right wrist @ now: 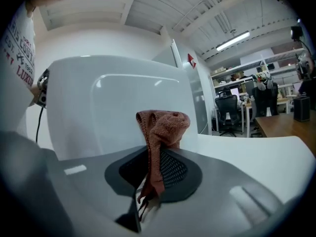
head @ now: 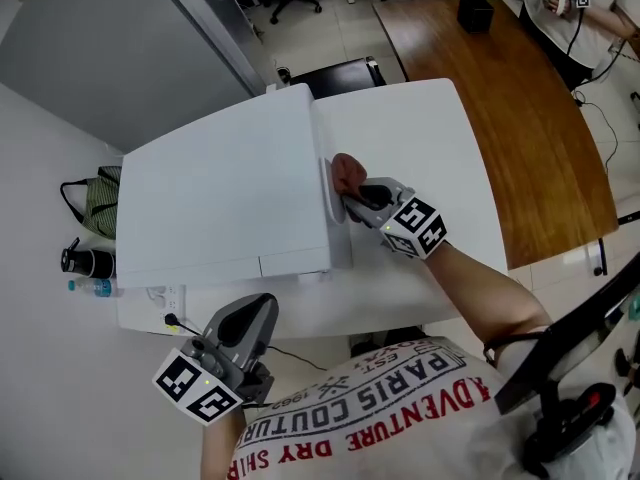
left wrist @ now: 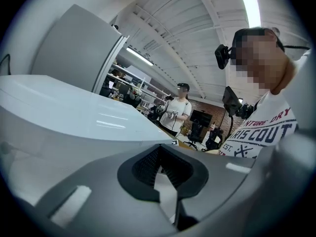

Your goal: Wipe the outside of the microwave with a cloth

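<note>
A white microwave stands on a white table, seen from above. My right gripper is at its right side wall, shut on a reddish-brown cloth whose bunched end presses against that wall. In the right gripper view the cloth rises from between the jaws in front of the microwave's side. My left gripper hangs below the table's front edge, shut with nothing in it, apart from the microwave. The left gripper view shows the microwave from low down.
A black flask, a small water bottle and a green bag lie left of the microwave. A power cable runs off the front edge. A brown wooden table adjoins on the right, with a black box.
</note>
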The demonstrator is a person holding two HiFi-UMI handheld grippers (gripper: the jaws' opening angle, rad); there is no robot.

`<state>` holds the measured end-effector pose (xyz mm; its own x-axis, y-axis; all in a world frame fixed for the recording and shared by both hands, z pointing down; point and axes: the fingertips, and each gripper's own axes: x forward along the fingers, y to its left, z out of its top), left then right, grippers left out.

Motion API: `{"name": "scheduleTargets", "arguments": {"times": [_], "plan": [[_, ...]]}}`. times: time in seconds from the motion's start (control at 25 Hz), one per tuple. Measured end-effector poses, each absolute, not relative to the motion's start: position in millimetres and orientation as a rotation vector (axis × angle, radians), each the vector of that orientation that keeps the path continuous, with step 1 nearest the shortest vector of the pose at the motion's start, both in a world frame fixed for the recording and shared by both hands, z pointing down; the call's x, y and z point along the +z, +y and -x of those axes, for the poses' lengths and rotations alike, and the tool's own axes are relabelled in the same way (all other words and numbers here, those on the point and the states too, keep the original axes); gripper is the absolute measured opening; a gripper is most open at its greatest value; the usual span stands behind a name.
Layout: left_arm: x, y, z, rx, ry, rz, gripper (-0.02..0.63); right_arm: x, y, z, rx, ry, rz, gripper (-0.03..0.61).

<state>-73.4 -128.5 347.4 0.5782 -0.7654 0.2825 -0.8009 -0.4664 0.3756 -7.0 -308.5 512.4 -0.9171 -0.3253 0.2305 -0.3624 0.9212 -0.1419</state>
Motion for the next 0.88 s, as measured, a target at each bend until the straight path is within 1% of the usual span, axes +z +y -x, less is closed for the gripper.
{"name": "scheduleTargets", "arguments": {"times": [0.48, 0.76, 0.88], "plan": [[349, -120, 43, 0.073, -1.17, -2.381, 0.006, 515, -187, -9, 0.304, -2.883, -0.283, 0.046], [347, -116, 38, 0.026, -1.211, -2.358, 0.006, 514, -145, -17, 0.315, -2.875, -0.189, 0.046], [347, -112, 38, 0.018, -1.25, -2.342, 0.006, 510, -144, -26, 0.263, -2.865, -0.175, 0.046]]}}
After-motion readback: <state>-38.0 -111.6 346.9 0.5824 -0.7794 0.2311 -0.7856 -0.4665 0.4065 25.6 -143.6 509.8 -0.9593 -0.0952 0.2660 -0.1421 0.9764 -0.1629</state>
